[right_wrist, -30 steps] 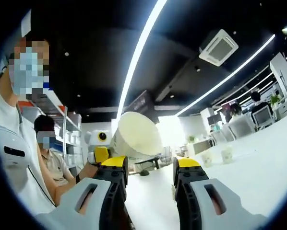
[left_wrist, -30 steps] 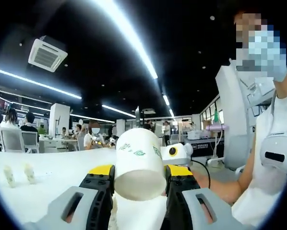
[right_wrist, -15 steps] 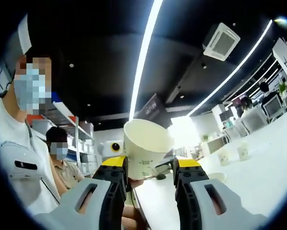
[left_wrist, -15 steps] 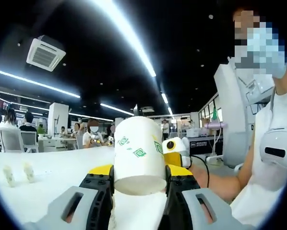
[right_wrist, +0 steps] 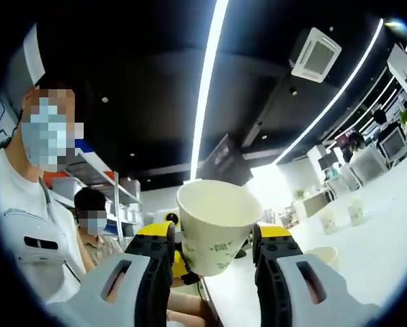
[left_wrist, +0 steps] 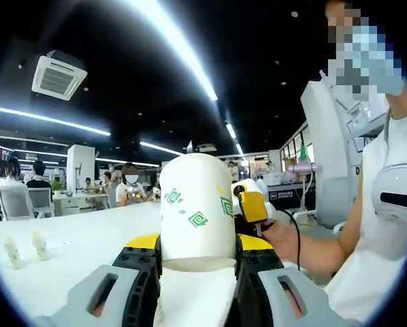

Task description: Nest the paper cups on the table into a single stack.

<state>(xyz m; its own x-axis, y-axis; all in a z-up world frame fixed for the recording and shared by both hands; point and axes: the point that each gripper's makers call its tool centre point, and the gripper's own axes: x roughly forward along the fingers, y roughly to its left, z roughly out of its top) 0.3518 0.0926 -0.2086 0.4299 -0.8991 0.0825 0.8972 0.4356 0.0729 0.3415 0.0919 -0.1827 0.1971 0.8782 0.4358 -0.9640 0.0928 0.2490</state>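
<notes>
The left tool (left_wrist: pixel 197 262) pinched a paper cup (left_wrist: pixel 197 211) at its lower wall, between the jaws. Light and thin-walled, it probably crushes easily, so grip gently. The right tool (right_wrist: pixel 213 255) seemed spread around it. Since earlier, the cup had straightened. Two small cups (left_wrist: pixel 25 248) stood at nine o'clock on the surface (left_wrist: pixel 81 238).
</notes>
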